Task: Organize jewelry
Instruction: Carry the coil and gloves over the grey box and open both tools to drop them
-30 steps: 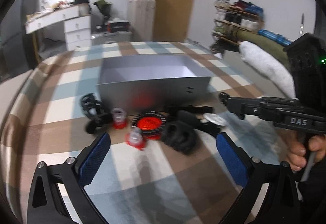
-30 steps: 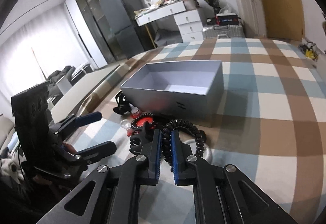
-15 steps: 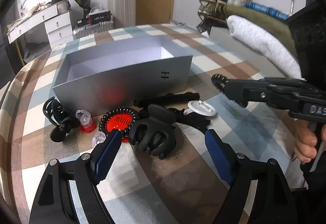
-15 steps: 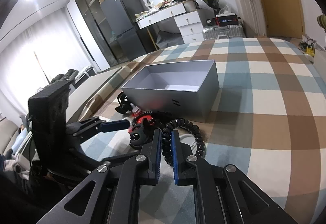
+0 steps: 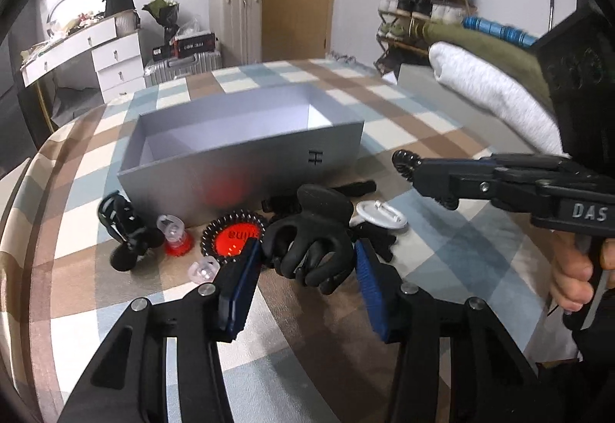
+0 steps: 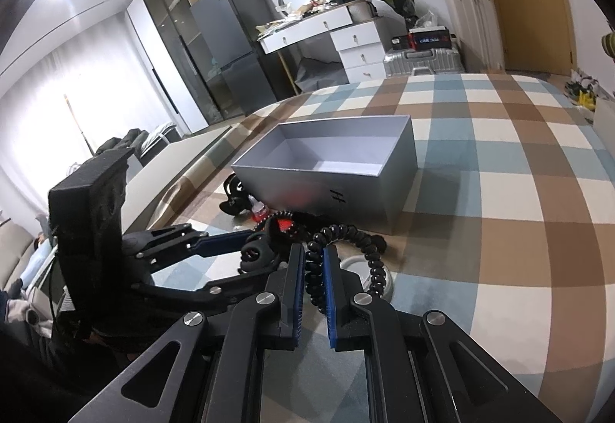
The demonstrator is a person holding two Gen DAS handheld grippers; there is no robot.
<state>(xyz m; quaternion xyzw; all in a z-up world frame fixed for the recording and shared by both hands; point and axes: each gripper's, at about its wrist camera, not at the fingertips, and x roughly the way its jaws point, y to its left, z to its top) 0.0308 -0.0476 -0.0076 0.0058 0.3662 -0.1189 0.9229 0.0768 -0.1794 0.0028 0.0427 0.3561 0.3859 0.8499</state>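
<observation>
Left gripper [image 5: 303,261] jaws closing around black claw clip [image 5: 311,230], pads not yet pressing it. Right gripper [image 6: 310,271] clenched on black spiral hair tie [image 6: 351,246].

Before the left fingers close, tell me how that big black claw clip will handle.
The black claw clip looks like rigid plastic, so probably stiff and light. Its curved teeth rest on the checked cloth, so it may rock or twist as the closing left gripper squeezes. Its smooth shell could slip.
</observation>
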